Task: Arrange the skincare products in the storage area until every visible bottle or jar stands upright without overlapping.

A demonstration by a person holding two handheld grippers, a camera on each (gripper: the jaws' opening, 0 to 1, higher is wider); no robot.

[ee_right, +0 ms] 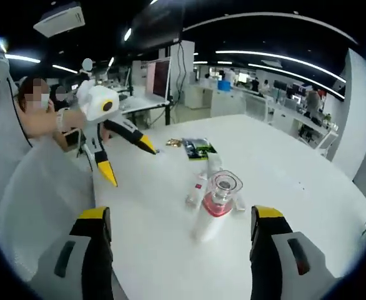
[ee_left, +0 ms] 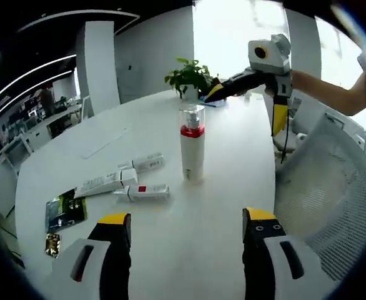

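Left gripper view: your left gripper [ee_left: 186,234] has its fingers apart, empty. Tubes [ee_left: 122,180] lie flat ahead-left on the tabletop [ee_left: 227,144], long axes crosswise; the upright bottle [ee_left: 192,145] stands beside them. Right gripper [ee_right: 182,231], also spread and empty, looks farther off.

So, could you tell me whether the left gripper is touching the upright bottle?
Apart. In the left gripper view, bare table separates the left gripper from the upright bottle.
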